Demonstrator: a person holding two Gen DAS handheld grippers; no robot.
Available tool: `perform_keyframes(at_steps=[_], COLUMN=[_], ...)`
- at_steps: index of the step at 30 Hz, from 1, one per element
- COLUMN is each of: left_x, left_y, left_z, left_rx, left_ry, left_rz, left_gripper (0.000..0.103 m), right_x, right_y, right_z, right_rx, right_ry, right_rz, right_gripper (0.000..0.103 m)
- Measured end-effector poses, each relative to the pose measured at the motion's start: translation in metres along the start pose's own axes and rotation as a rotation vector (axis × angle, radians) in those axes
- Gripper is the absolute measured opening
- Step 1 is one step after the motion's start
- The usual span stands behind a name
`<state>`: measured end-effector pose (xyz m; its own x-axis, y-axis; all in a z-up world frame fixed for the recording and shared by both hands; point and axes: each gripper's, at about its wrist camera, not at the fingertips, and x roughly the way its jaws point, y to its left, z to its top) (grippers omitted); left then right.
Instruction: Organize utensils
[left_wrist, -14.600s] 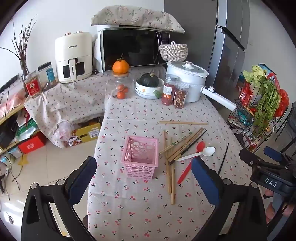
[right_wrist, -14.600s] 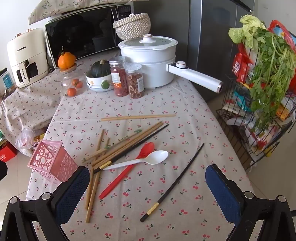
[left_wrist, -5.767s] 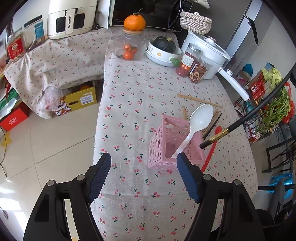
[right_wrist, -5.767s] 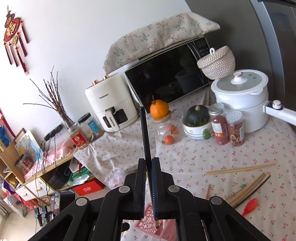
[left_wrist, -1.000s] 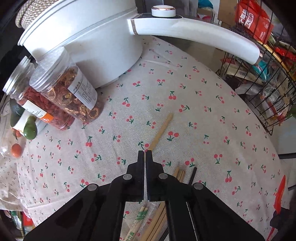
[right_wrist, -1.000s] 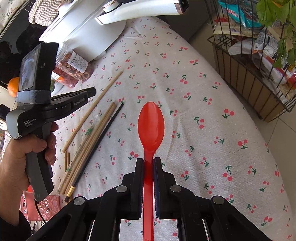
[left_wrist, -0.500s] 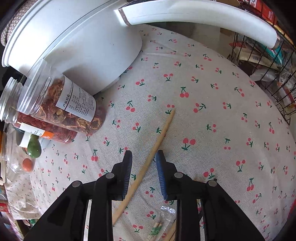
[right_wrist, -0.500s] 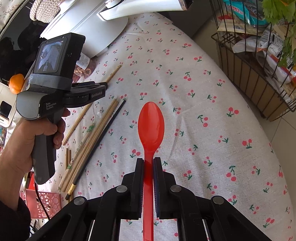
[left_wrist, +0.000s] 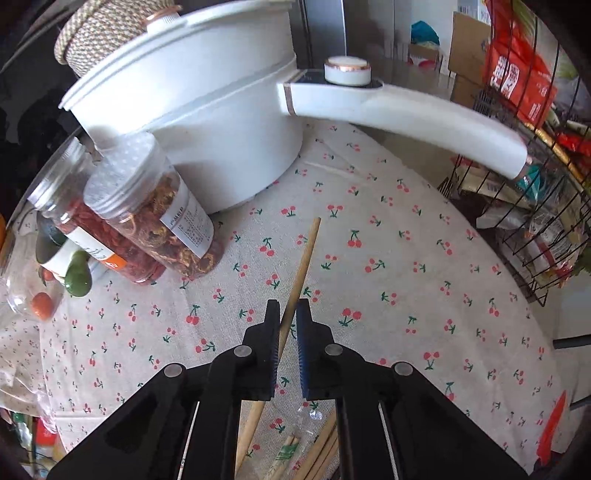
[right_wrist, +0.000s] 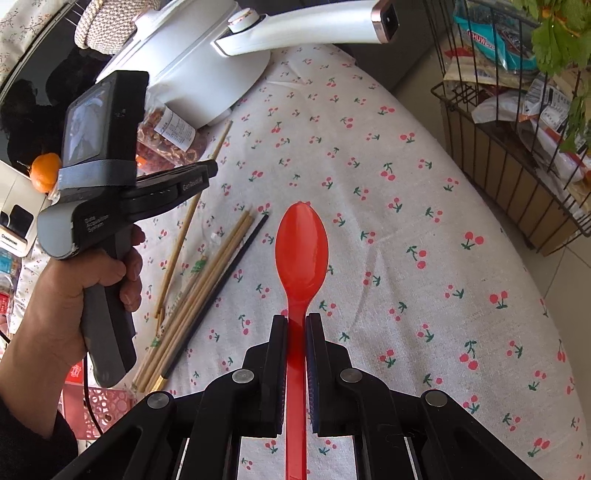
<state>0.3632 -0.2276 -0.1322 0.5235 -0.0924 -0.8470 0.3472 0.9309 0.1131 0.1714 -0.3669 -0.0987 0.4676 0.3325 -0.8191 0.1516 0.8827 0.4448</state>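
- On the cherry-print tablecloth (left_wrist: 406, 258), two clear plastic jars (left_wrist: 155, 229) with ribbed lids stand against a white pot (left_wrist: 207, 122); one holds dried reddish-brown slices, the other red berries.
- Beside them a glass jar (left_wrist: 22, 280) holds small orange fruit.
- At the table's edge, a black wire basket (right_wrist: 517, 177) is packed with wrapped food and leafy greens.
- Between the left gripper's (left_wrist: 287, 319) jaws, which have just been closing, sits one round wooden chopstick (left_wrist: 301, 266).
- Right gripper (right_wrist: 296, 328) clamps the flat handle of a glossy red plastic spoon (right_wrist: 301, 247).
- More chopsticks (right_wrist: 207, 284), pale wood and one black, lie loose on the cloth; a pink perforated basket (right_wrist: 103, 402) shows behind the person's left hand (right_wrist: 70, 295).
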Motion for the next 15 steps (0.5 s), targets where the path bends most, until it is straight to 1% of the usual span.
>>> perform_keyframes(at_steps=[5, 7, 10, 15], left_x=[-0.066, -0.096, -0.137, -0.198], left_y=[0.009, 0.013, 0.013, 0.006], left_z=[-0.005, -0.015, -0.028, -0.054], left_rx=[-0.076, -0.104, -0.114, -0.141], left_ry=[-0.125, -0.171, -0.245, -0.356], left_rz=[-0.018, -0.028, -0.038, -0.098], left_gripper=[0.006, 0.006, 0.005, 0.005], right_x=[-0.020, -0.030, -0.046, -0.068], right_y=[0.003, 0.005, 0.009, 0.018], right_z=[0.001, 0.002, 0.000, -0.006], right_rx=[0.000, 0.002, -0.003, -0.017], right_ry=[-0.085, -0.124, -0.185, -0.264], right_rz=[0.011, 0.016, 0.025, 0.052], right_gripper=[0.007, 0.007, 0.007, 0.007])
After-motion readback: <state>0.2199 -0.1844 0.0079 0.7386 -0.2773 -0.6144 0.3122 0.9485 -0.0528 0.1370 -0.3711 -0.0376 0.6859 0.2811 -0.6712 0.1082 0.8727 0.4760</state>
